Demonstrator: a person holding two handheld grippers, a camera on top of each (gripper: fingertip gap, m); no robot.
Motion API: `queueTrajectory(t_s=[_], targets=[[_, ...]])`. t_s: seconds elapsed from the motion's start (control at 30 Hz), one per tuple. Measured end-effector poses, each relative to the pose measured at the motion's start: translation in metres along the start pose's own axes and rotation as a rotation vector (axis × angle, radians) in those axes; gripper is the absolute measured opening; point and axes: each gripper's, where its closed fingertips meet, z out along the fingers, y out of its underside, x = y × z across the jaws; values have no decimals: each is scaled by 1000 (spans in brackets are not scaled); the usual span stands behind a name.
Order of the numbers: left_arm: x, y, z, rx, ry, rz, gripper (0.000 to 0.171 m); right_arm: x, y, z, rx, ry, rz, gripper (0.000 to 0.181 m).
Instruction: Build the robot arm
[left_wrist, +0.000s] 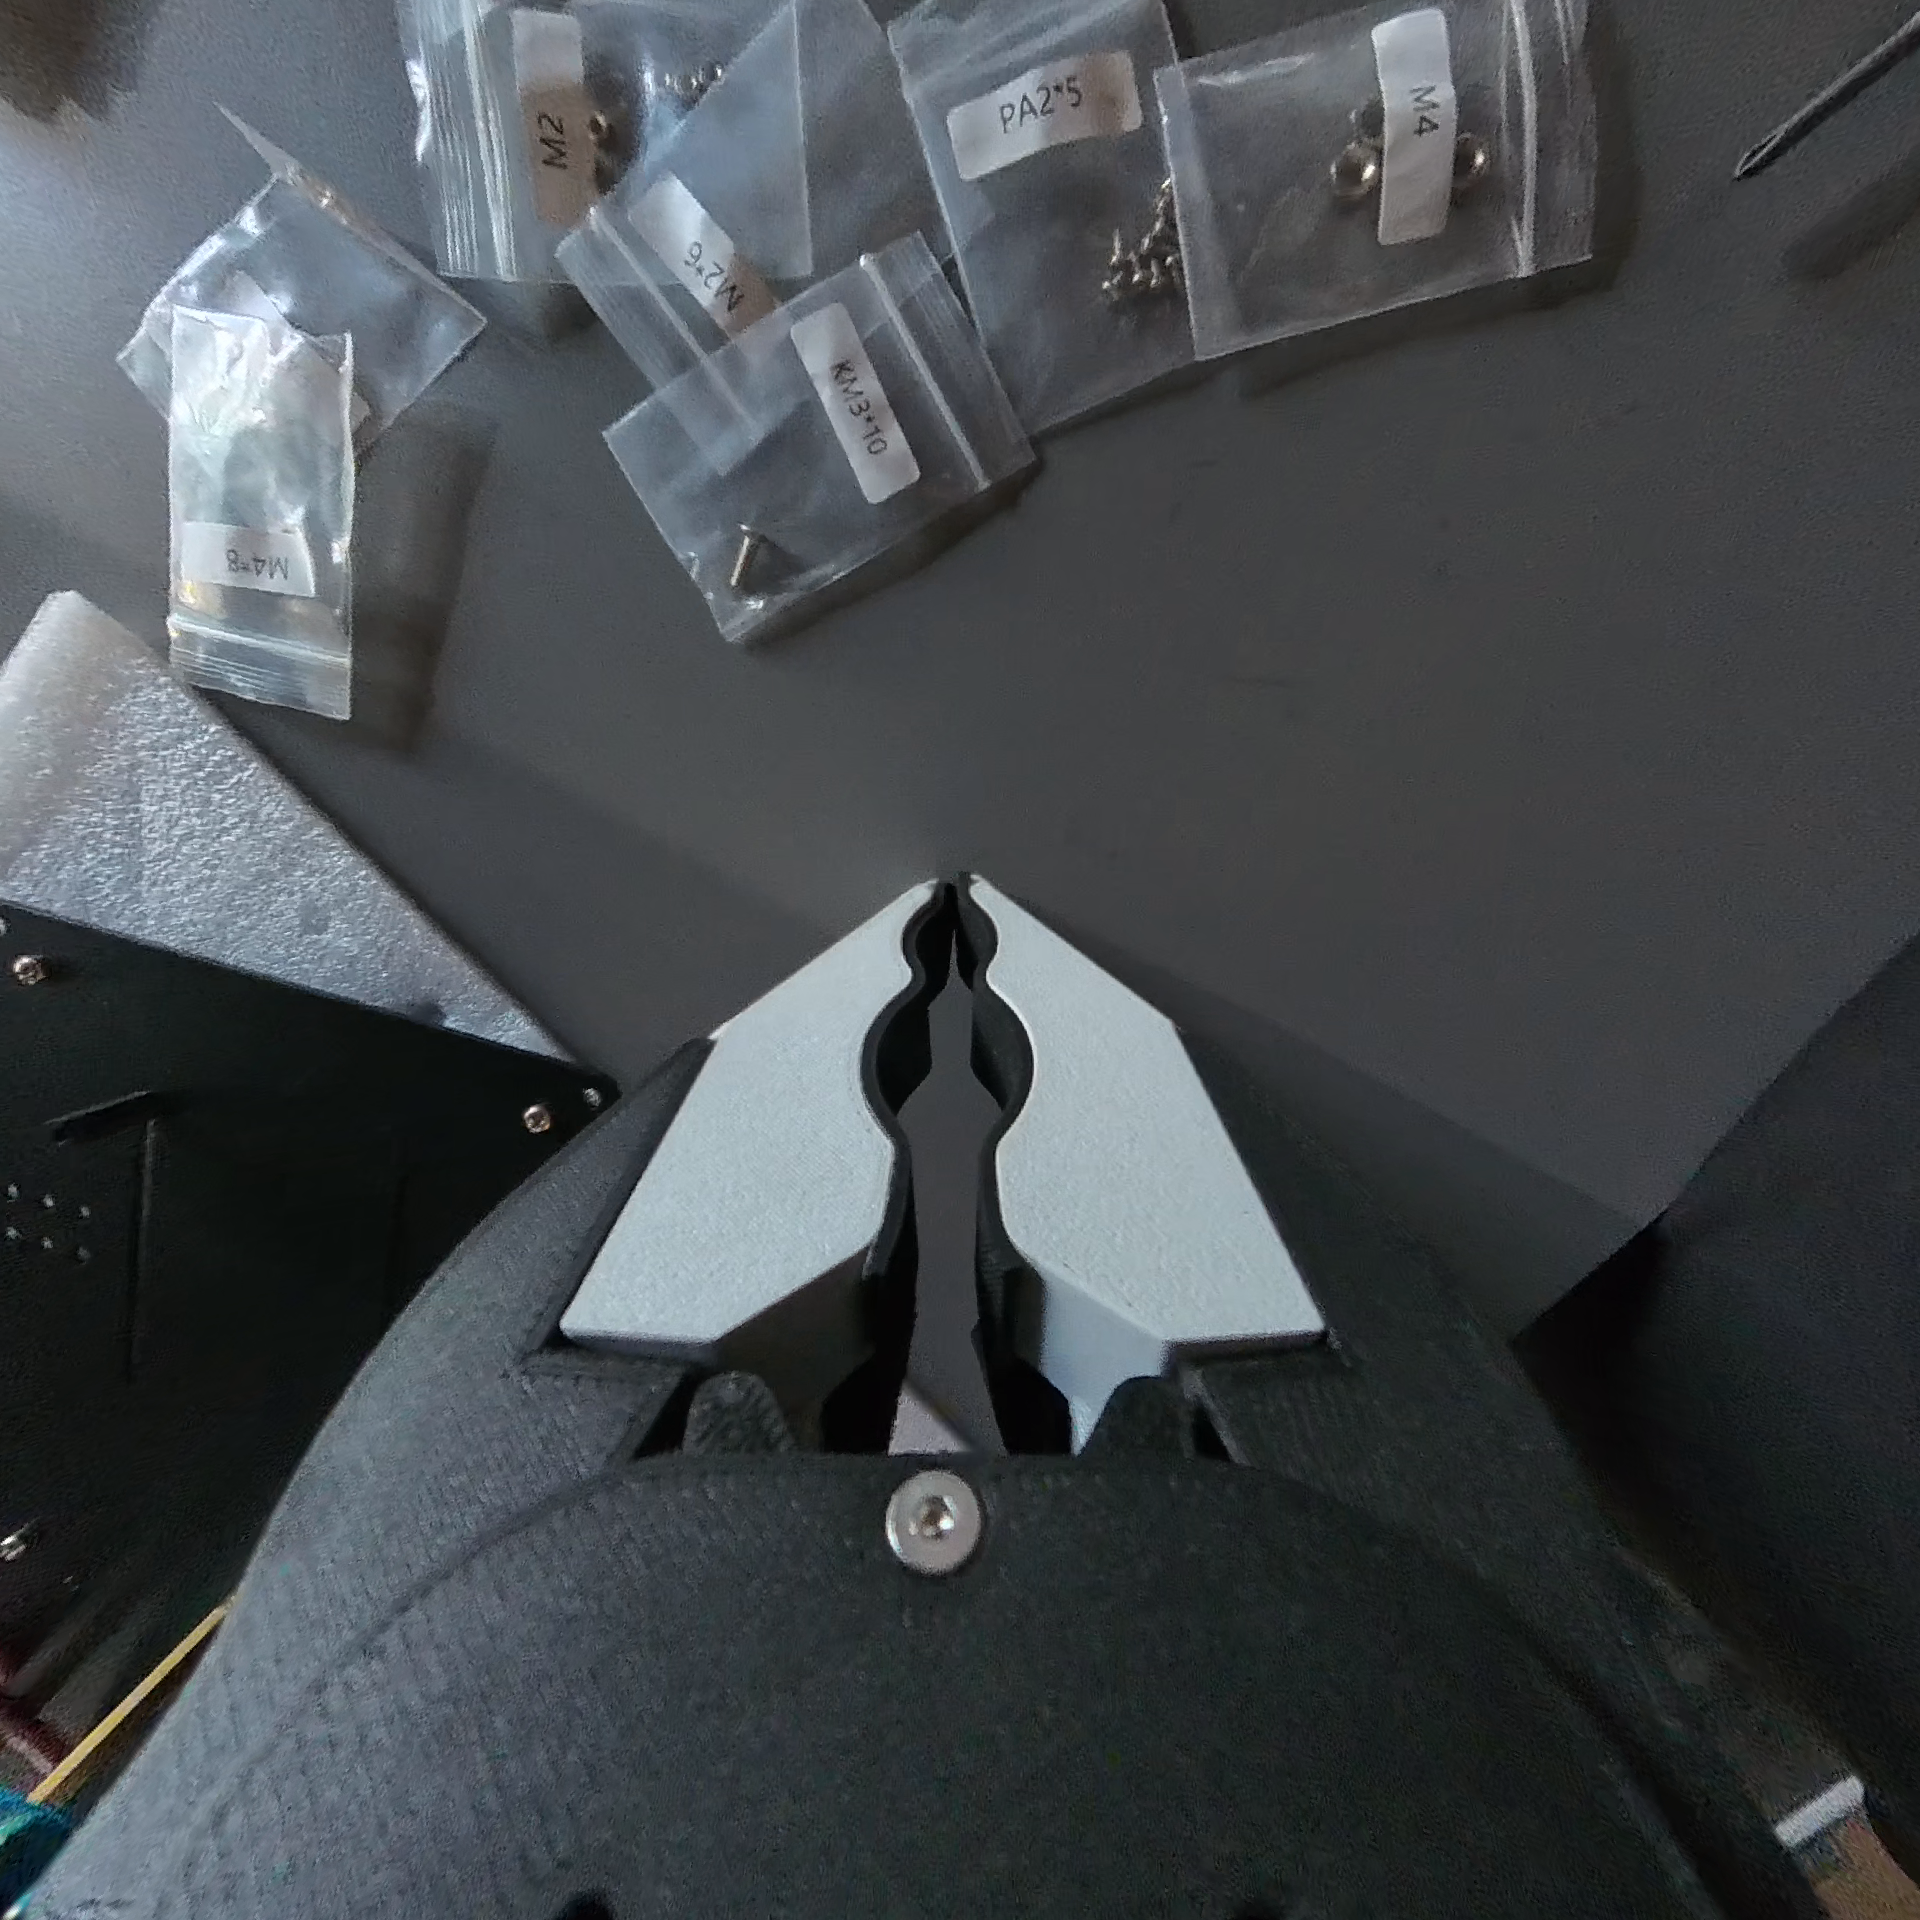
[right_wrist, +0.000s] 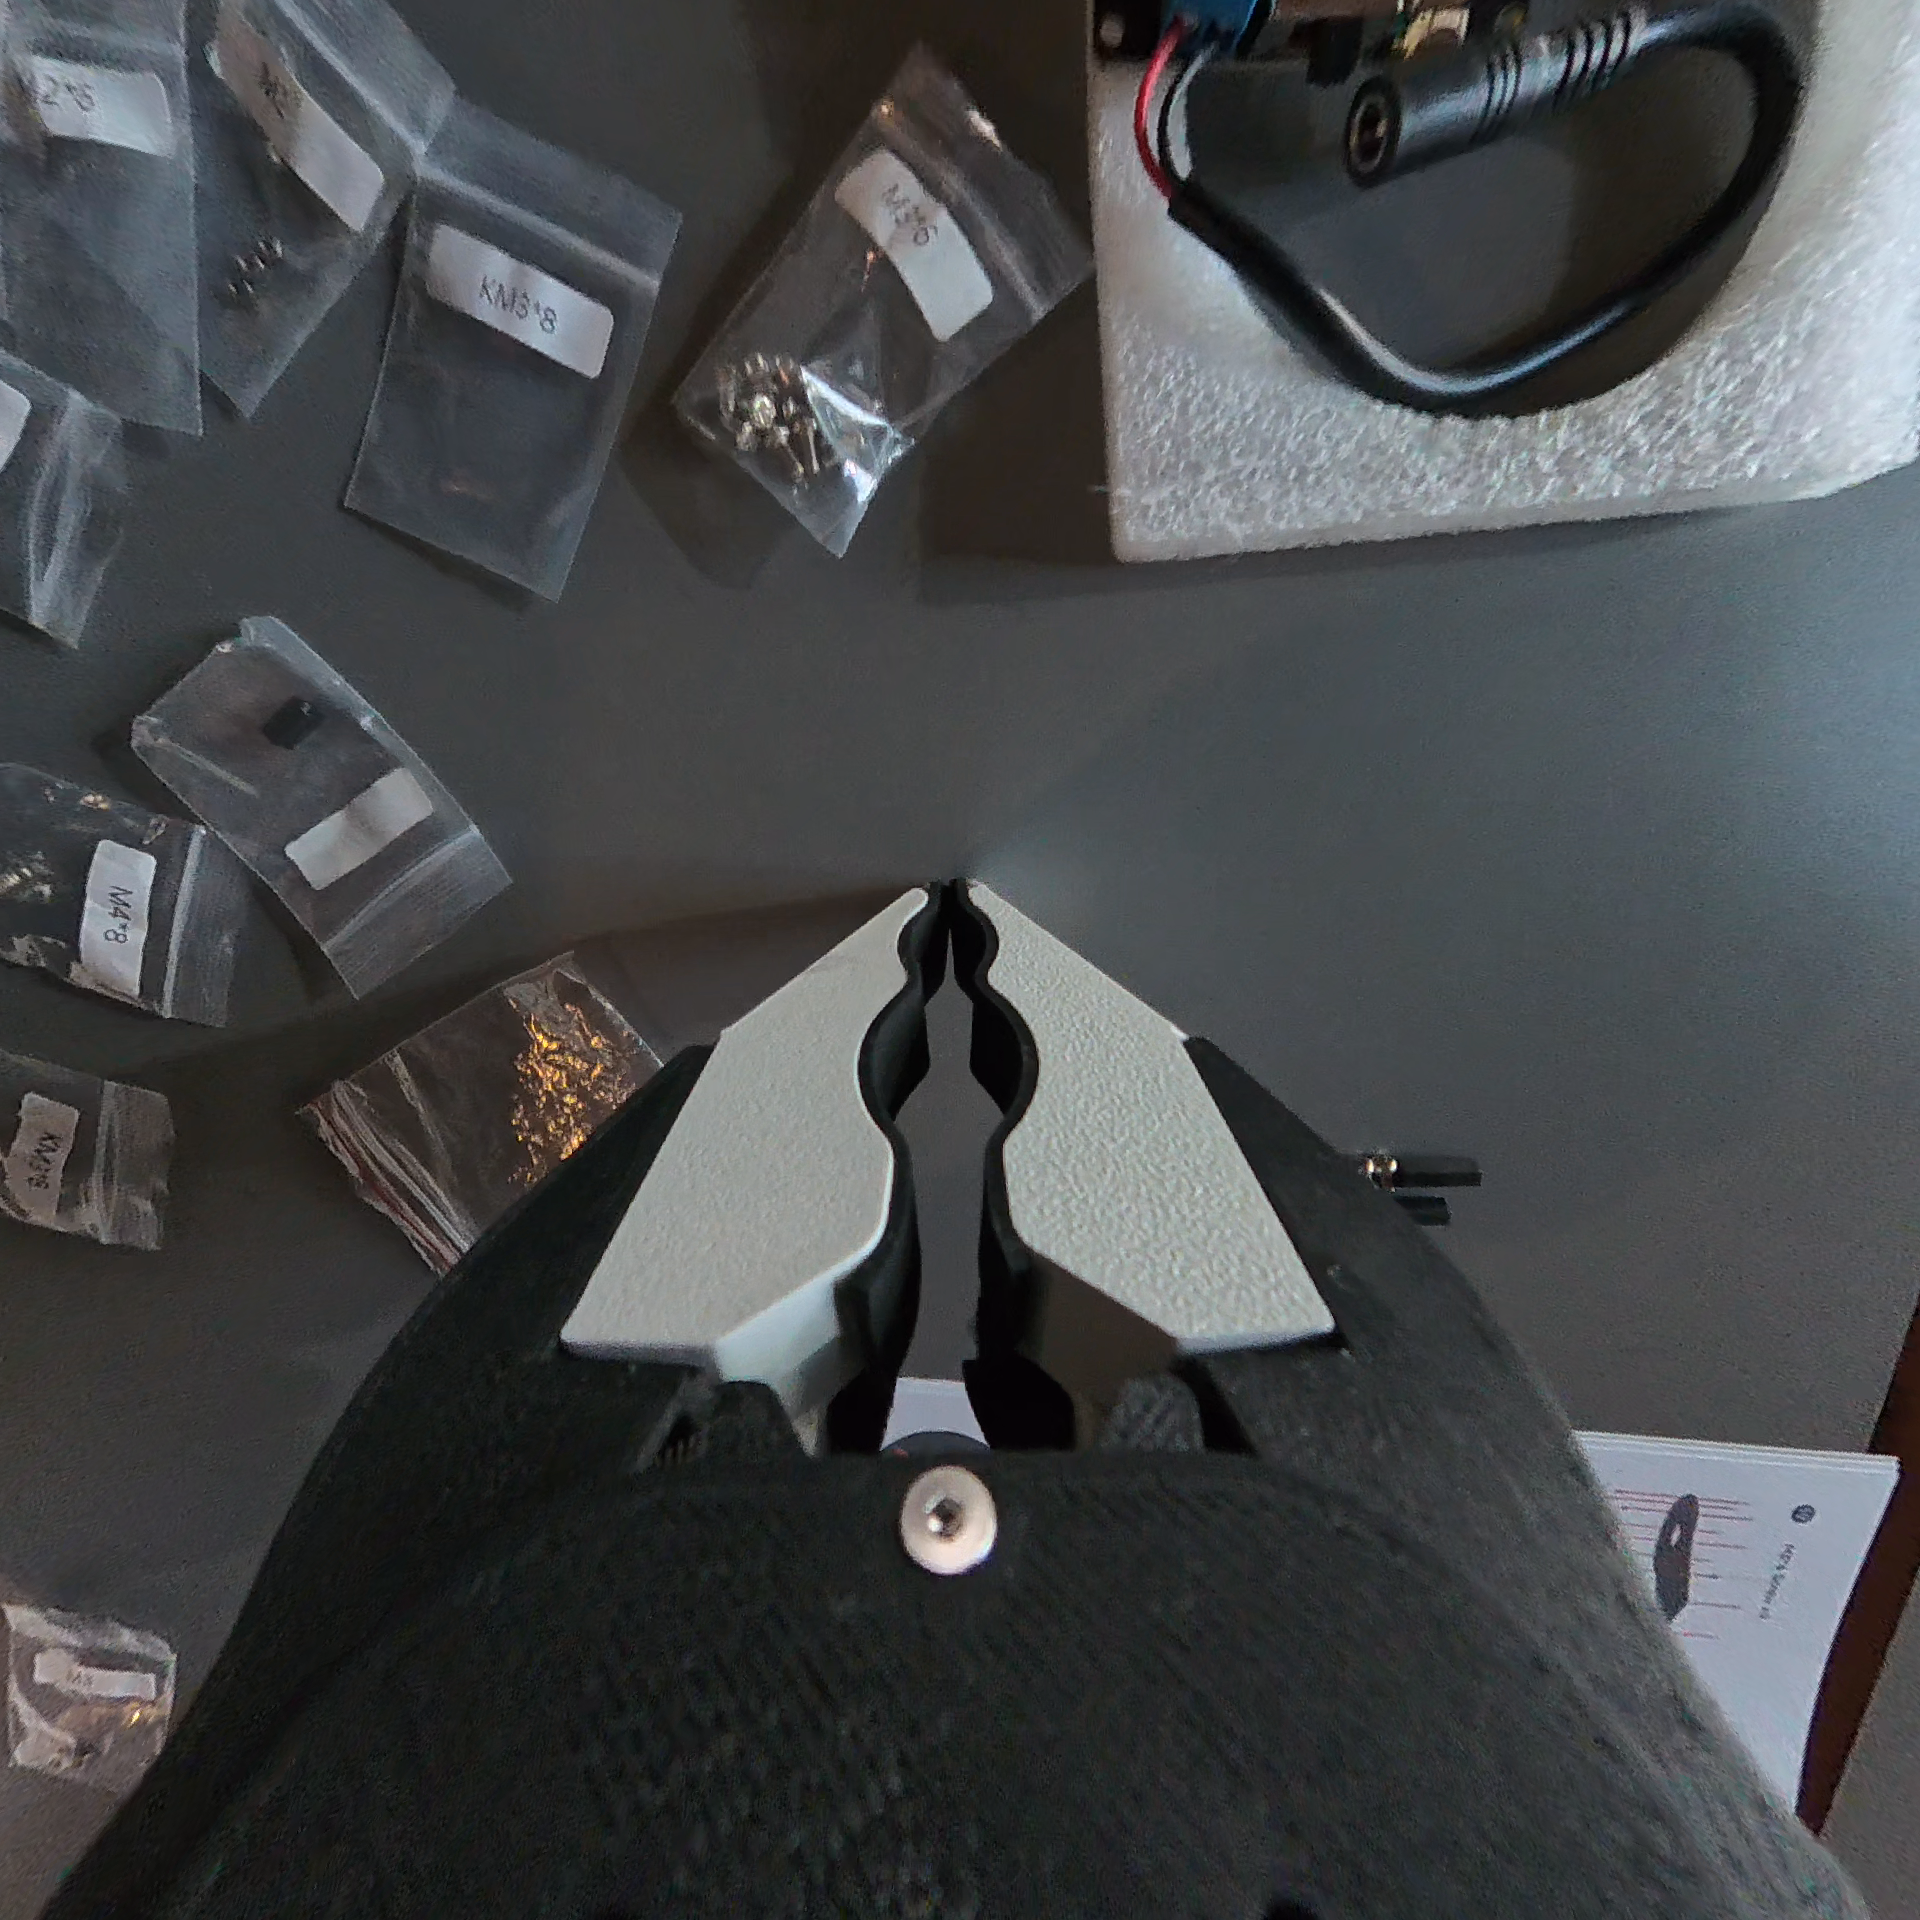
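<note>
Left claw (left_wrist: 957, 894) clenched, empty; right claw (right_wrist: 951, 894) likewise; leftmost bags (right_wrist: 62, 904) blurred, perhaps screws.

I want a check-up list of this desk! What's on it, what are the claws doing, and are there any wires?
Surface: dark grey table, bare in front of both claws.
Job's things: nothing seen that is marked out as such.
Clutter: clear labelled bags of screws, some overlapping; more bags; a screwdriver tip; a printed booklet; a black board with screws beside grey foam.
Grippers: left claw shut, holding nothing; right claw shut, holding nothing; both above bare table.
Cables: black cable with a barrel plug and red wire, in a white foam tray.
Surroundings: nothing seen.
</note>
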Motion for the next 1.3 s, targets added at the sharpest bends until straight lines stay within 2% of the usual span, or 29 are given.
queueTrajectory(t_s=[0.1, 0.13, 0.23, 0.27, 0.3, 0.33, 0.47, 0.7, 0.77, 0.9, 1.03, 1.13, 1.3], targets=[[1, -3, 1, 25, -4, -11, 0, 1, -4, -1, 14, 2, -22, 0], [0, -6, 2, 45, -14, -20, 0, 1, -21, -5, 88, 11, -48, 3], [2, -17, 2, 132, -12, -54, 2, 13, -101, -31, 422, 85, -86, 48], [4, -23, -1, 167, -1, -72, 14, 17, -120, -34, 480, 86, -89, 56], [5, -28, -6, 200, 15, -92, 23, 26, -133, -30, 494, 89, -69, 71], [7, -33, -11, 231, 33, -110, 28, 33, -139, -21, 477, 73, -43, 78], [7, -39, -32, 326, 56, -171, 28, 45, -145, 13, 381, 5, 1, 77], [8, -24, -40, 363, 85, -251, 27, 52, -143, 33, 330, -11, -13, 80], [9, -24, -39, 366, 97, -262, 27, 53, -141, 37, 321, -21, -3, 78], [10, -25, -36, 366, 112, -260, 27, 50, -142, 37, 339, -34, -12, 63], [12, -26, -35, 362, 116, -256, 27, 50, -142, 39, 334, -44, -1, 72], [12, -26, -35, 361, 120, -257, 27, 50, -143, 42, 321, -52, -3, 65], [11, -22, -36, 359, 116, -269, 26, 47, -144, 39, 320, -44, -22, 65]])
